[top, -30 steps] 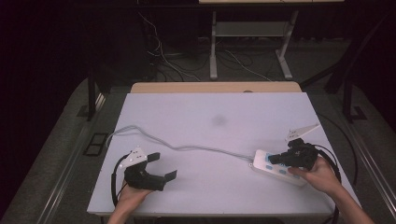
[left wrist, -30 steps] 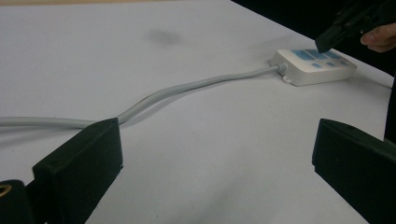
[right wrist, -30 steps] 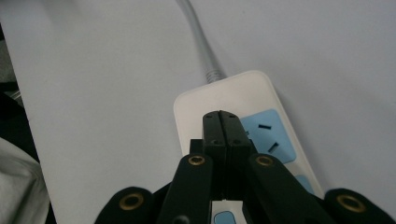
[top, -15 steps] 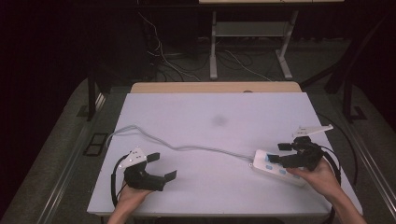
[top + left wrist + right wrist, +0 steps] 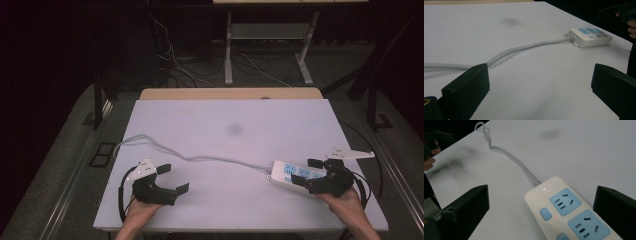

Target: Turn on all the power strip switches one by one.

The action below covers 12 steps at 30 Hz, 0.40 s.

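Your right gripper (image 5: pixel 314 174) is sitting with jaws wide apart, having just been opening, nothing pressed between the pads; the white power strip (image 5: pixel 295 175) is lying under and between them at the table's right front. High view: you're working at a white table (image 5: pixel 230 150) with a faint dark smudge (image 5: pixel 234 129) near its middle, a wooden edge strip at the far side, dark floor, loose wires and a metal stand leg behind. The strip's grey cable (image 5: pixel 200 159) is running left across the top and off the left edge. Your left gripper (image 5: pixel 170 178) is at the left front corner, jaws apart, holding nothing, resting near the table surface. Both hands are coming in from the bottom edge, wrists low.

Left gripper view: your jaws are standing wide, empty; the cable (image 5: pixel 524 47) is passing just behind the left jaw, not touched. The power strip (image 5: pixel 589 37) is lying well apart at the far right.

Right gripper view: your jaws are flanking the power strip (image 5: pixel 564 212), pads clear of it; its blue sockets are facing up and a small red light is showing. The cable (image 5: pixel 511 161) is leading away toward the table's far corner.
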{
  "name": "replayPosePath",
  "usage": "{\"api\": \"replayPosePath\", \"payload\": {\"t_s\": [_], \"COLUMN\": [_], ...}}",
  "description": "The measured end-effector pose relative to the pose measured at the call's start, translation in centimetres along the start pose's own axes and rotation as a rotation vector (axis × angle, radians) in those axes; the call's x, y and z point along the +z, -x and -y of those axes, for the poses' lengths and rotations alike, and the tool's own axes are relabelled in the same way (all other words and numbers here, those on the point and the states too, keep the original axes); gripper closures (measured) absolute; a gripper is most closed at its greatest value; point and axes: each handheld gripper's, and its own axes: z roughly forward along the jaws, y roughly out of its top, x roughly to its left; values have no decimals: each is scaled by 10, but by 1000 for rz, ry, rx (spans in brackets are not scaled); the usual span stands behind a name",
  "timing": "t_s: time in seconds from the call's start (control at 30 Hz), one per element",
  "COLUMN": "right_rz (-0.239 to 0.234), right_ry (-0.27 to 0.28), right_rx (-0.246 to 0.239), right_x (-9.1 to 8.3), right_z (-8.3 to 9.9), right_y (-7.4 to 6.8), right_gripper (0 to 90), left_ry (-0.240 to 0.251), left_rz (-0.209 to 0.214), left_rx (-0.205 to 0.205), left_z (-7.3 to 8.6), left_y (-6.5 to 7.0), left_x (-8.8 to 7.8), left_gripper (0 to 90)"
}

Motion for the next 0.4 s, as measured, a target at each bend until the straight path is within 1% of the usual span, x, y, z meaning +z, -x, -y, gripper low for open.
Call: {"api": "replayPosePath", "payload": {"t_s": [0.2, 0.3, 0.4], "right_rz": [11, 9, 16], "right_ry": [7, 19, 15], "right_rx": [2, 17, -6], "right_x": [0, 2, 2], "right_z": [20, 27, 27], "right_y": [-3, -2, -4], "right_gripper": [2, 2, 2], "left_ry": [-2, -3, -7], "left_rz": [1, 2, 3], "left_rx": [-1, 0, 1], "left_z": [0, 0, 0], "left_y": [1, 0, 0], "left_x": [1, 1, 1], "left_gripper": [2, 2, 2]}}
